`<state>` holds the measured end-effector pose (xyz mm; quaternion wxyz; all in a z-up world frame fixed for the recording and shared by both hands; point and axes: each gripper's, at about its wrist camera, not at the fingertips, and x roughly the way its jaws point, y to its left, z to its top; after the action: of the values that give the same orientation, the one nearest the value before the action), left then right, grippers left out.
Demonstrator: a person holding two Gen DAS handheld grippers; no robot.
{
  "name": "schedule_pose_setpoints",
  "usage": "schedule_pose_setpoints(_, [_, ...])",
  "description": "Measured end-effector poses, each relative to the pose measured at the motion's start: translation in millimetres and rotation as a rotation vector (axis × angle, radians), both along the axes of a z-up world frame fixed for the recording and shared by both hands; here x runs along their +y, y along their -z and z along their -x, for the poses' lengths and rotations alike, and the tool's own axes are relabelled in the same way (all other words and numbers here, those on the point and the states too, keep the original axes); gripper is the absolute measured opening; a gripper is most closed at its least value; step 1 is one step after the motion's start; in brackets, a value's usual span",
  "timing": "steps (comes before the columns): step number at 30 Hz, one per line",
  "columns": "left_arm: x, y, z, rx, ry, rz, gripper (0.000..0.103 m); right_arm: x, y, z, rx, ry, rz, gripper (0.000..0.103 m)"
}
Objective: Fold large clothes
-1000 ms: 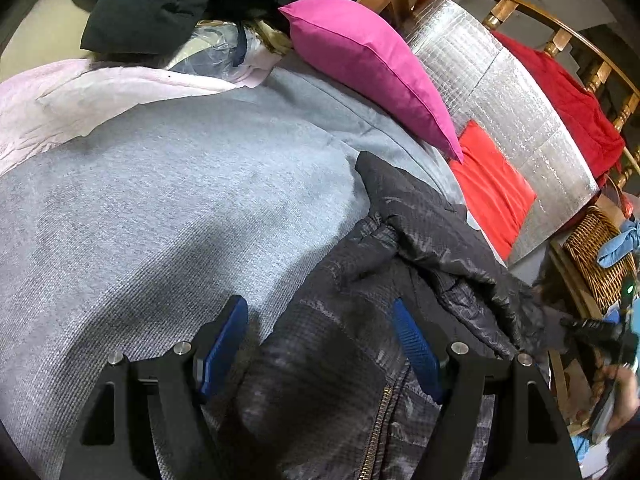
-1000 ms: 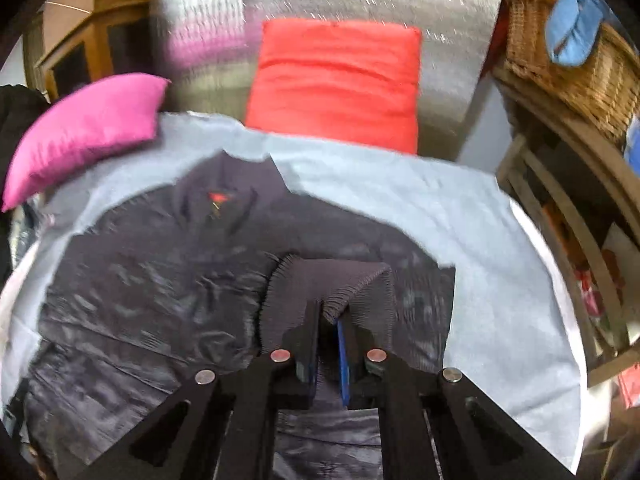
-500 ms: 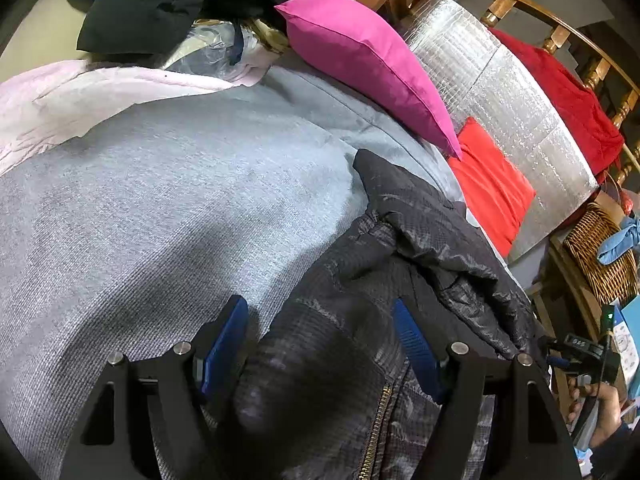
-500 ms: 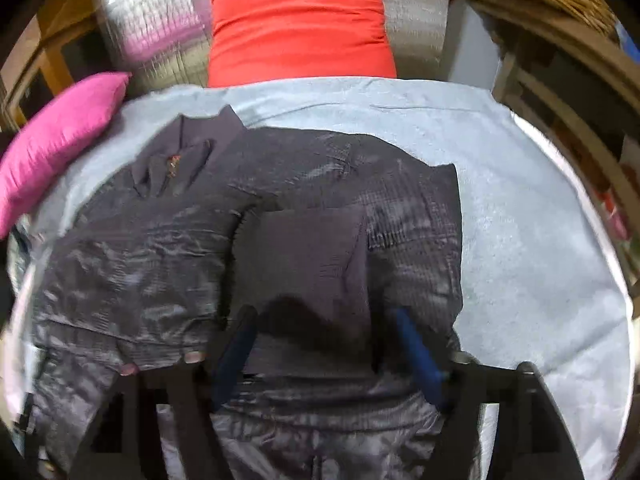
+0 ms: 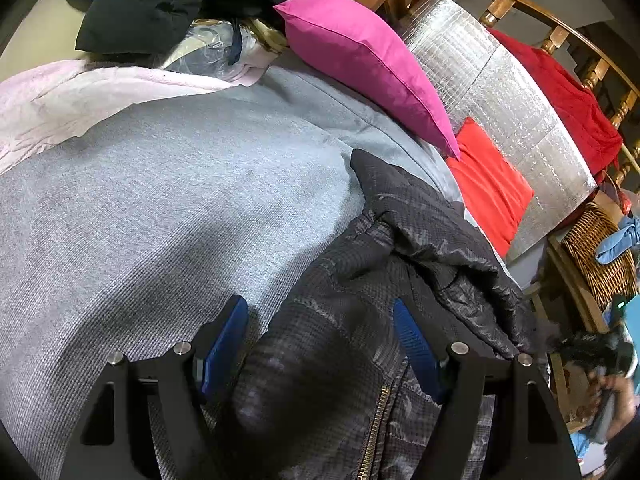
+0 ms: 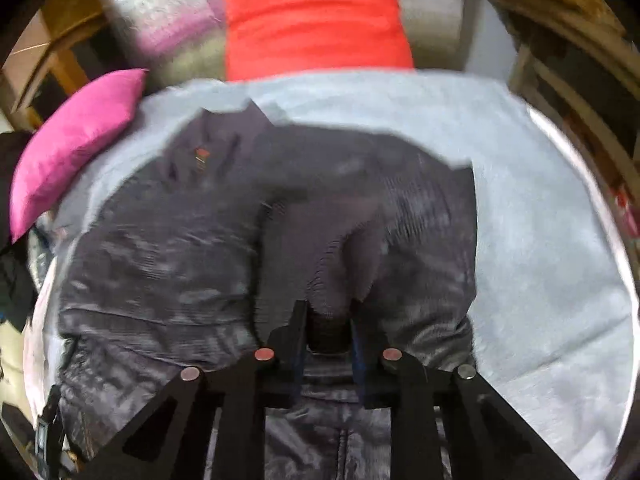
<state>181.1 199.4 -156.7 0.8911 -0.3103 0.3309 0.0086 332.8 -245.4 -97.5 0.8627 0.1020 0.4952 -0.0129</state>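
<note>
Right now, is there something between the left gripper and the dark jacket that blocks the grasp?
Nothing visible does. The left gripper is open, and the dark jacket already lies between its blue pads on the grey blanket. The pink pillow sits far off by the headboard.

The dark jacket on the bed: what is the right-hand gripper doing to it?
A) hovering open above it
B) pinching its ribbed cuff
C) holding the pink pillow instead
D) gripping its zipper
B: in the right wrist view the right gripper has its fingers closed on the ribbed cuff of the dark jacket.
</note>
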Motion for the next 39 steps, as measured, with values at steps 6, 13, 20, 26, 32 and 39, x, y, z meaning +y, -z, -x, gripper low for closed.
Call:
schedule_pose_setpoints(6, [-0.2,0.1,-0.5,0.0,-0.001,0.003,0.076,-4.6,-28.3,19.6,-0.037,0.008,0.015,0.02])
schedule_pose_setpoints(13, [0.2,1.1,0.0,-0.001,-0.001,0.002,0.076,-14.0,42.0,18.9,0.101,0.017,-0.01,0.092])
schedule_pose_setpoints(20, [0.3,1.6,-0.2,0.002,0.0,-0.004,0.076,-4.0,-24.7,33.6,-0.138,0.08,0.063,0.092])
schedule_pose_setpoints(26, [-1.2,2.0,-0.5,0.005,-0.003,-0.01,0.076,62.0,-50.5,32.2,-0.322,-0.078,0.036,0.092])
schedule_pose_setpoints(32, [-2.7,-0.1,0.0,0.017,-0.017,-0.03,0.076,101.2,24.5,8.7,-0.212,-0.168,0.23,0.092])
schedule_pose_setpoints(39, [-27.8,-69.3,-19.4,-0.012,0.002,-0.156,0.078,89.6,67.6,8.4,-0.191,-0.182,0.218,0.097])
